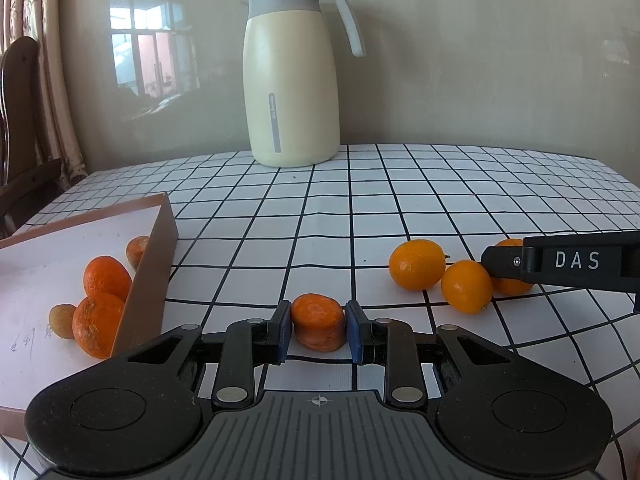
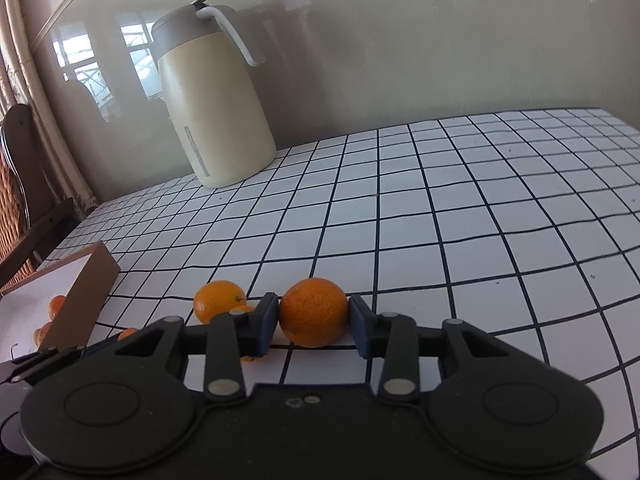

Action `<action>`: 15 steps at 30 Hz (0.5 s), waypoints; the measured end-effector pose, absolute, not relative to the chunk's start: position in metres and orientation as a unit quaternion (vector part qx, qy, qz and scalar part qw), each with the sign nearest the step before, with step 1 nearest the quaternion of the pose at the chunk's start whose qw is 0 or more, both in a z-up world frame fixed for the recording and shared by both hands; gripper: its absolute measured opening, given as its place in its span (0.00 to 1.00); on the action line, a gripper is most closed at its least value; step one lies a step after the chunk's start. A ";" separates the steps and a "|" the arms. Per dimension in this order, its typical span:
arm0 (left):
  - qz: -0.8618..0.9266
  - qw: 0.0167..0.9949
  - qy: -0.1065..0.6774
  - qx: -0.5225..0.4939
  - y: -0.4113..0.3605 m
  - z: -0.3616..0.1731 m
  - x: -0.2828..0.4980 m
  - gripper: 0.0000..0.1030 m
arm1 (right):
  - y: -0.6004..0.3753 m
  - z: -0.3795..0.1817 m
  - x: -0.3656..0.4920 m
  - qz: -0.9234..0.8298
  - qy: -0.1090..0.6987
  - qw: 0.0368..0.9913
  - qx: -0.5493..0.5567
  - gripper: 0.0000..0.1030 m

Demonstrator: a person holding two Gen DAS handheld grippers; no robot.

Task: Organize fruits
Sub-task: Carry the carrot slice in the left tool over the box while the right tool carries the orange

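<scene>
In the left wrist view my left gripper [image 1: 318, 330] is shut on a short carrot chunk [image 1: 318, 322], just right of a brown-walled white tray [image 1: 152, 276]. The tray holds two tangerines [image 1: 106, 278], a small brown fruit [image 1: 62, 321] and another carrot piece [image 1: 137, 251]. Two loose oranges [image 1: 417, 264] lie on the checkered cloth to the right, a third half hidden behind the right gripper's finger [image 1: 560, 262]. In the right wrist view my right gripper [image 2: 314, 324] is shut on an orange [image 2: 313, 311]. Another orange [image 2: 218, 300] lies to its left.
A cream thermos jug [image 1: 292, 80] stands at the table's far edge by the wall, also visible in the right wrist view [image 2: 216, 100]. A wooden chair [image 1: 20, 120] stands off the left side. The tray [image 2: 86, 300] shows at left in the right wrist view.
</scene>
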State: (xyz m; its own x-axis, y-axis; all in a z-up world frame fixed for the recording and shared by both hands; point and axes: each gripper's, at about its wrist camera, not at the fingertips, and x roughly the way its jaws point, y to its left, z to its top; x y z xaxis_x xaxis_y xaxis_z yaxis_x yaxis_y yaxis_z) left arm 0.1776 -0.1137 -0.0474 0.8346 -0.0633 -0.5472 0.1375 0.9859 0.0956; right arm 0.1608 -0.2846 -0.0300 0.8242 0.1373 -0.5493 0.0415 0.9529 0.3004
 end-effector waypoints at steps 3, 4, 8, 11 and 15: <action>-0.053 0.956 0.282 0.060 -0.112 -0.048 0.177 0.27 | -0.281 -0.027 0.156 0.021 0.287 0.948 0.136 0.28; -0.052 0.956 0.282 0.058 -0.112 -0.048 0.177 0.27 | -0.282 -0.026 0.157 0.023 0.288 0.948 0.136 0.28; -0.053 0.957 0.281 0.054 -0.111 -0.048 0.175 0.27 | -0.283 -0.023 0.152 0.024 0.282 0.950 0.129 0.28; -0.055 0.957 0.281 0.051 -0.110 -0.048 0.174 0.27 | -0.286 -0.019 0.146 0.027 0.275 0.952 0.130 0.28; -0.058 0.958 0.277 0.048 -0.107 -0.046 0.167 0.27 | -0.290 -0.014 0.135 0.036 0.266 0.954 0.132 0.28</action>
